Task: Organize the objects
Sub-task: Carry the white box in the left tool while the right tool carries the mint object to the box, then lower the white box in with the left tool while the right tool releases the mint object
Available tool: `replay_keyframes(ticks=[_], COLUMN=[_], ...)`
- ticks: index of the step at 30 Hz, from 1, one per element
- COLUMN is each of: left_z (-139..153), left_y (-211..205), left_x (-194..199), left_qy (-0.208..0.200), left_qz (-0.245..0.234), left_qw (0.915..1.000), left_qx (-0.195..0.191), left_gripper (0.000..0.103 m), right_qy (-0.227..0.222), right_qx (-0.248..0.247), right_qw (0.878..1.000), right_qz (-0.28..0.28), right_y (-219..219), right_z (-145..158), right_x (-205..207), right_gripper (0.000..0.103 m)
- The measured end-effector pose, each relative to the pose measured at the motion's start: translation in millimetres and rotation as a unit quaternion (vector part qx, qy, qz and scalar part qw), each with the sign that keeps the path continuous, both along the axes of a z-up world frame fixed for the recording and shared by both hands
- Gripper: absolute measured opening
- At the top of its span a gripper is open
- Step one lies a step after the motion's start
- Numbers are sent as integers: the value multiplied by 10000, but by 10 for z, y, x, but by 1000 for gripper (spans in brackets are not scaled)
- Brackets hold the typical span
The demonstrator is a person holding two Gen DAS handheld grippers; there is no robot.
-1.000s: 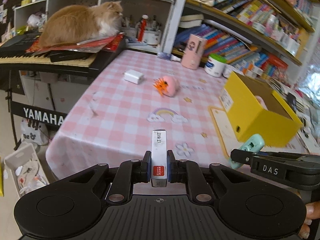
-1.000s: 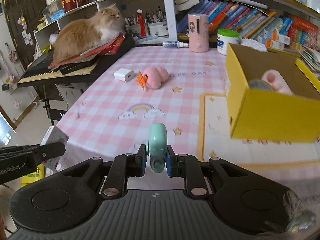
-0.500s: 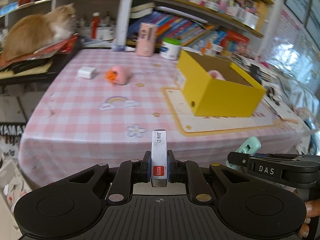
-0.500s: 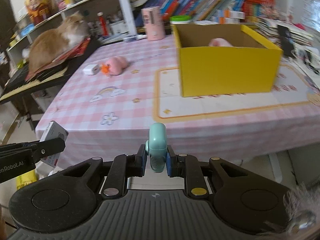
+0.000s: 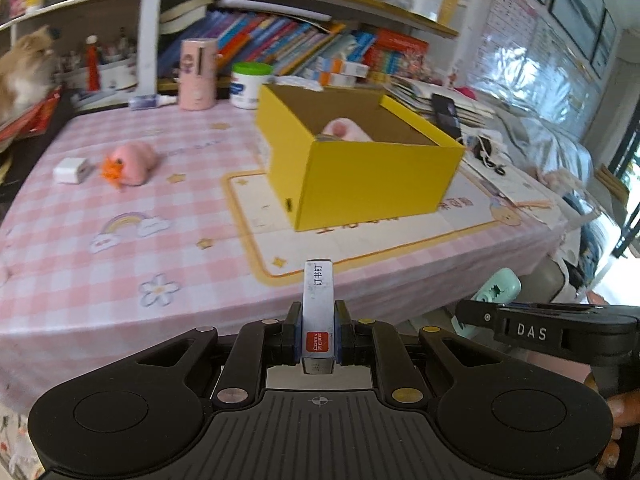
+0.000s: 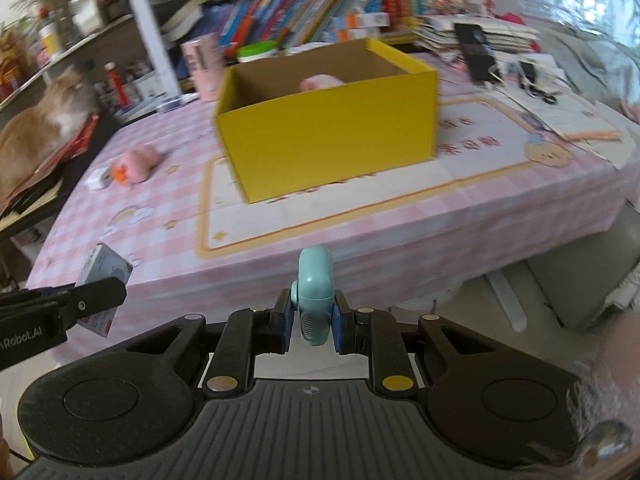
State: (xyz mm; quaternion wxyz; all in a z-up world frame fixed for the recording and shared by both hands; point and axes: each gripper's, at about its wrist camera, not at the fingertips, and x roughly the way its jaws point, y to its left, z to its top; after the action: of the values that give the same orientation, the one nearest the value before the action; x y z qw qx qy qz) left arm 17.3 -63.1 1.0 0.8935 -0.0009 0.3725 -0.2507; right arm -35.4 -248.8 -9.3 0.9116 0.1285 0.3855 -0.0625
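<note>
The left hand-held gripper (image 5: 318, 334) is clamping a small staple box (image 5: 318, 312) off the desk's (image 5: 120, 248) near edge, while the right hand-held gripper (image 6: 312, 326) is pinching a mint plastic gadget (image 6: 315, 296) there. Both are looking light and rigid, the gadget's rounded shell likely slippery, so mid-body grips are suiting them, with the yellow box (image 6: 332, 140) standing mid-desk.

Daylight floods in from windows (image 5: 576, 12) at right, blowing out that edge; motion blur smears shelves (image 6: 320, 12) and box (image 6: 328, 128), fisheye bending everything towards the dark rims
</note>
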Motion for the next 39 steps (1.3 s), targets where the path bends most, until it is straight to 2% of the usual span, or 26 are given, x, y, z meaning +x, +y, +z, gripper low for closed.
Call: replay_keyframes(ticks=[5, 27, 39], left_z=[14, 133, 295], left_y=[-173, -973, -1280], left_x=[135, 646, 899], left_qy=[-16, -285, -615], left_qz=[31, 215, 519], left_qw=[10000, 9993, 9967], left_qx=[-25, -119, -130], left_gripper=[13, 13, 13], right_qy=[50, 33, -401], right_qx=[8, -91, -116], right_qw=[9999, 9990, 9955], right_qz=[-117, 432, 852], right_y=[-234, -988, -1305], right_z=[9, 57, 235], right_x=[122, 876, 1234], right_gripper=[18, 18, 18])
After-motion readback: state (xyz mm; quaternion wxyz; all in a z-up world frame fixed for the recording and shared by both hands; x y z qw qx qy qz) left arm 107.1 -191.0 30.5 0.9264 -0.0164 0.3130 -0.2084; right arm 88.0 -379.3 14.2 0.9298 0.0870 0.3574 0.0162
